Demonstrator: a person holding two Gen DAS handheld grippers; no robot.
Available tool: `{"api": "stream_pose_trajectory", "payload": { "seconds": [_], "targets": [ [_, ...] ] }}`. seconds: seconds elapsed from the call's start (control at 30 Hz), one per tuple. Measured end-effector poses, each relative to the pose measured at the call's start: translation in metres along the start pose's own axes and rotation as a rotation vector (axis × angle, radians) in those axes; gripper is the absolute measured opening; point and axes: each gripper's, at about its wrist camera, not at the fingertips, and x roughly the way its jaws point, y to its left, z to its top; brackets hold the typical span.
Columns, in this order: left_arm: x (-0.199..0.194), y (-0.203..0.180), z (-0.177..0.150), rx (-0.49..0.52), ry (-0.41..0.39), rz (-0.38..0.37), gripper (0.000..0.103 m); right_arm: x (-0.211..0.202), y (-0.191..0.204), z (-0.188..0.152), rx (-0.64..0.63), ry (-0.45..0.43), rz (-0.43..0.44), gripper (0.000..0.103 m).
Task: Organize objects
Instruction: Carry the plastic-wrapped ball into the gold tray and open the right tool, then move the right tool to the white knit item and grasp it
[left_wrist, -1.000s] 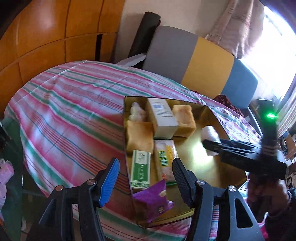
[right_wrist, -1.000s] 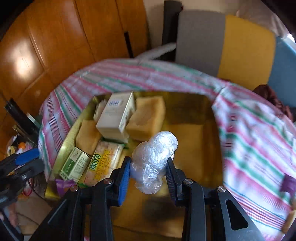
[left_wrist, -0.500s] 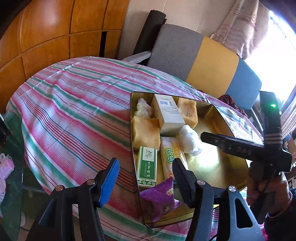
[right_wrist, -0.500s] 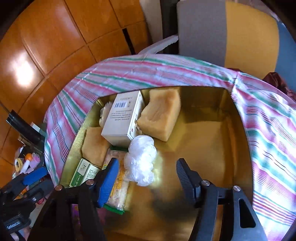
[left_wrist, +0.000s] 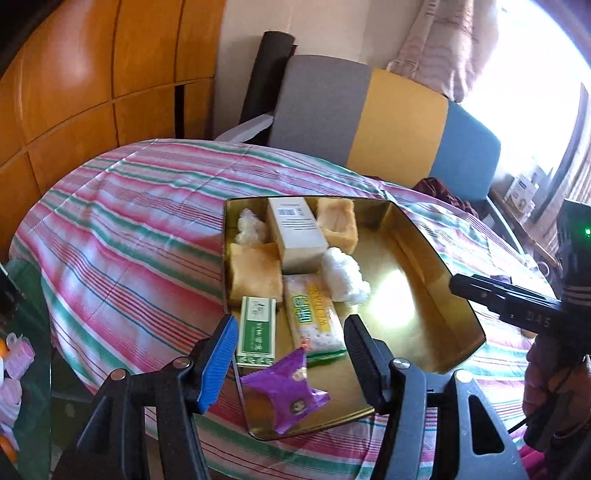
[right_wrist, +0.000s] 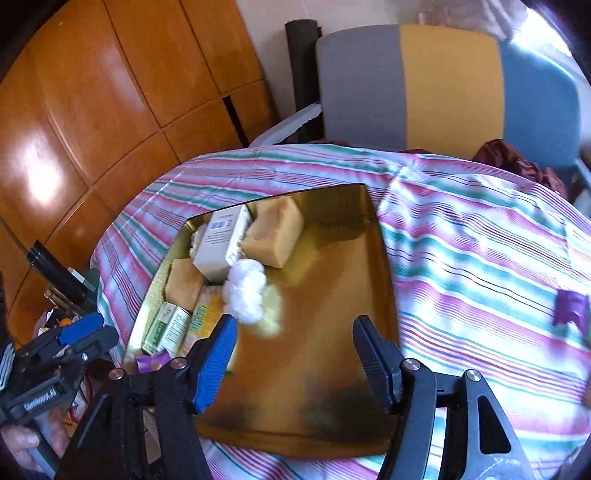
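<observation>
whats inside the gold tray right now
The gold tray holds a white box, two tan blocks, two white wrapped bundles, a green box, a yellow-green packet and a purple packet. Anything under them is hidden.

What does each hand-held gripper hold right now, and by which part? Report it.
Nothing. The left hand-held gripper and the right hand-held gripper are both open and empty; the white plastic-wrapped bundle lies free in the gold tray.

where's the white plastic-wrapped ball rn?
In the gold tray, the white plastic-wrapped ball touches the white box and lies beside the yellow snack pack.
</observation>
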Motion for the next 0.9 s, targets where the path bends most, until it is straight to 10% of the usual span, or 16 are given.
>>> {"api": "stream_pose_trajectory", "payload": {
  "seconds": [0.9],
  "targets": [
    [0.014,-0.097,-0.011,0.229,0.058,-0.158,0.060,-0.165,-0.199,-0.074,0.399,-0.052,-0.374,0.079]
  ]
}}
